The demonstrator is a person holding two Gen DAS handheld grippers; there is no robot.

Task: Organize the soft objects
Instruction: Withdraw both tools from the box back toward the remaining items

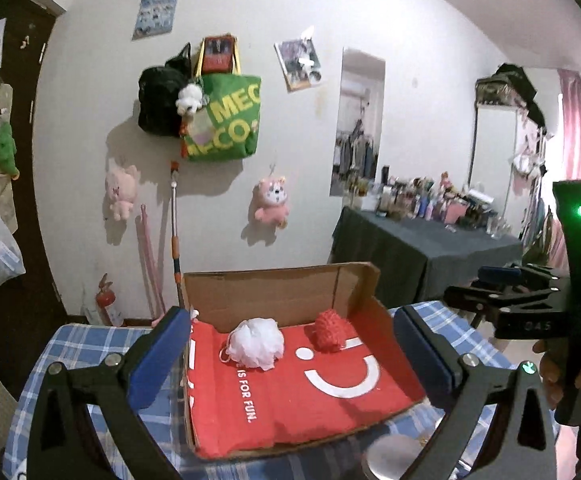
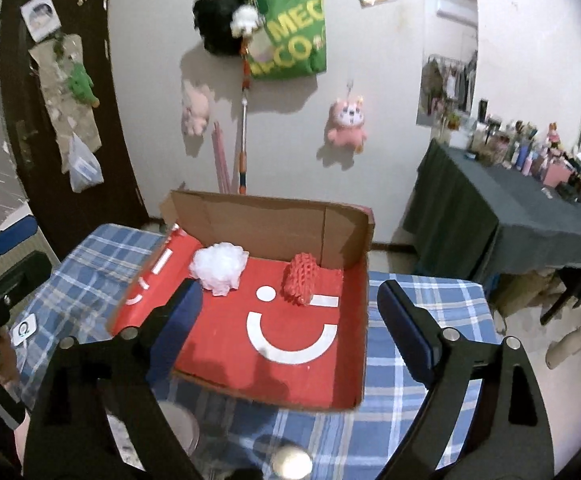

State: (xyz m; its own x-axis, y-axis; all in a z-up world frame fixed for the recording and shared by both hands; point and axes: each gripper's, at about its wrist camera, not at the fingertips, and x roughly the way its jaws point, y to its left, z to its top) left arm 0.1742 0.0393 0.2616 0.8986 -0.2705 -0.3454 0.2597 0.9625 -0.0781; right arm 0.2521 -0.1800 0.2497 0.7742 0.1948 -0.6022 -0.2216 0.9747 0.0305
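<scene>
Both grippers are standing with their blue-padded fingers spread wide and nothing between them. The left gripper (image 1: 286,354) is hanging above the near edge of the box (image 1: 274,288), its pads framing the red lining from either side without touching it. The right gripper (image 2: 290,324) is likewise hovering empty over the box's near half — its left pad is overlapping the red floor in its own view, its right pad sitting over the blue plaid cloth (image 2: 422,300) just beside the box's right wall. Inside the box, two soft things are resting on the red floor toward the far wall: a white puff (image 1: 255,344) on the left and a red puff (image 1: 330,330) to its right, apart from each other, both clear of the fingers. The red one is lying just beyond the white dot of the printed smile. The box is sitting on a table covered by the plaid cloth, its far flap standing upright. Beyond it, on the far wall, a green bag (image 1: 226,120) is hanging beside a black bag, with two pink plush toys (image 1: 272,200) pinned lower down. To the right, a dark-draped table (image 1: 422,240) is carrying a crowd of small bottles.
</scene>
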